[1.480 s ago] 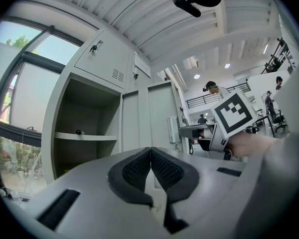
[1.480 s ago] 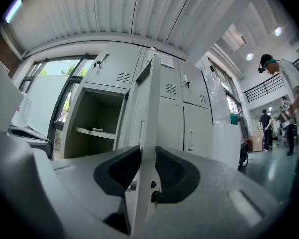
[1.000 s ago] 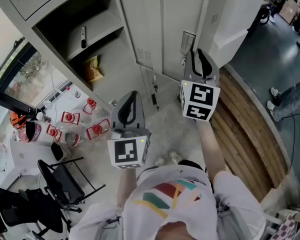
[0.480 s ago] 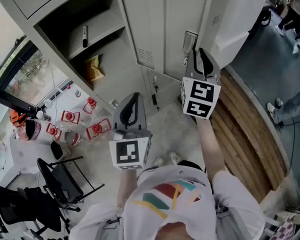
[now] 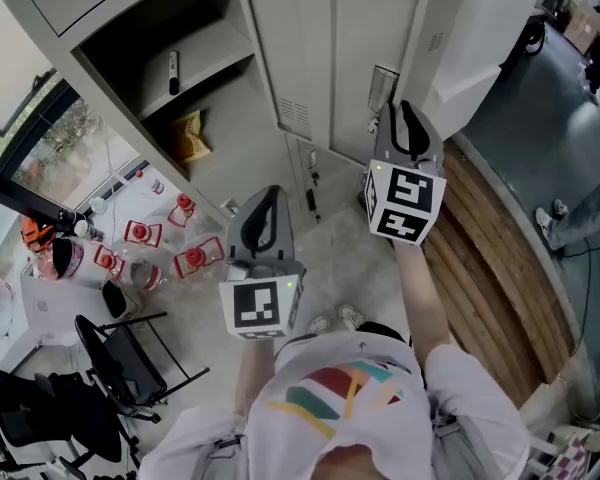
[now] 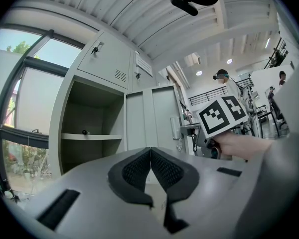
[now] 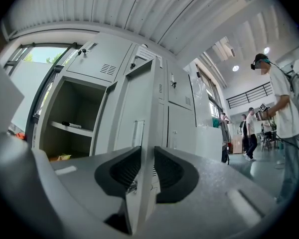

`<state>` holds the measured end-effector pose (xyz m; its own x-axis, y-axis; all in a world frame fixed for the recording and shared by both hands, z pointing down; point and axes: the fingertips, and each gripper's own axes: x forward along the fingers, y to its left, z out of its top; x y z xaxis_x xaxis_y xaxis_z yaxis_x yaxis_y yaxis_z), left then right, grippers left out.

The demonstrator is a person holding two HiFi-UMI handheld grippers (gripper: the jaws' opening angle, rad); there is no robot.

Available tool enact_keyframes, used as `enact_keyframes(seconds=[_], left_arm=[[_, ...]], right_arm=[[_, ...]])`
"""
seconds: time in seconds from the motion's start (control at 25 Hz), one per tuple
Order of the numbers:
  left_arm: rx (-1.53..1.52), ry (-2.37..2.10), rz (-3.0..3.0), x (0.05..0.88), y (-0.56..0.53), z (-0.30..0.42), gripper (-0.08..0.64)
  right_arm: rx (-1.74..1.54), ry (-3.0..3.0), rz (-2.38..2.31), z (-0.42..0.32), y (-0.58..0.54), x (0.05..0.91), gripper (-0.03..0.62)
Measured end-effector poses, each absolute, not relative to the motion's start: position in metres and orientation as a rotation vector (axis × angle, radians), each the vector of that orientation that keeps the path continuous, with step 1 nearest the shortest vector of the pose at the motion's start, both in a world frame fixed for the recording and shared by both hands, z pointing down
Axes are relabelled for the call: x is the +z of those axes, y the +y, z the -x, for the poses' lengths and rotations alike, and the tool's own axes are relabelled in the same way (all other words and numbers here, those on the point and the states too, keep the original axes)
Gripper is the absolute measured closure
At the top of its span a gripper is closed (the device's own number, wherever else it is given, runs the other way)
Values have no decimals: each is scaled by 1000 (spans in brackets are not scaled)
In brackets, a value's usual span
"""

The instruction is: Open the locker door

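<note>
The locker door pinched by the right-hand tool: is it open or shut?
Partly open. The locker door stands angled out from the cabinet front, its free edge clamped by the right gripper.

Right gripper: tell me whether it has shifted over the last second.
No. The right gripper stays put beside the handle plate on the locker door, claw shut on the door's edge.
</note>
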<state>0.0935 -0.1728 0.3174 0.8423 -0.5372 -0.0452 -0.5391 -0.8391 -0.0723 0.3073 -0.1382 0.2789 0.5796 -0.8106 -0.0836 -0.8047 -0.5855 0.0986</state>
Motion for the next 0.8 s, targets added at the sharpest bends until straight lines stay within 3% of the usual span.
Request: enact_keyframes(seconds=[0.8], left_arm=[[28, 817, 2948, 314, -176, -104, 545]], right_arm=[[-234, -1480, -2720, -279, -131, 276, 505]])
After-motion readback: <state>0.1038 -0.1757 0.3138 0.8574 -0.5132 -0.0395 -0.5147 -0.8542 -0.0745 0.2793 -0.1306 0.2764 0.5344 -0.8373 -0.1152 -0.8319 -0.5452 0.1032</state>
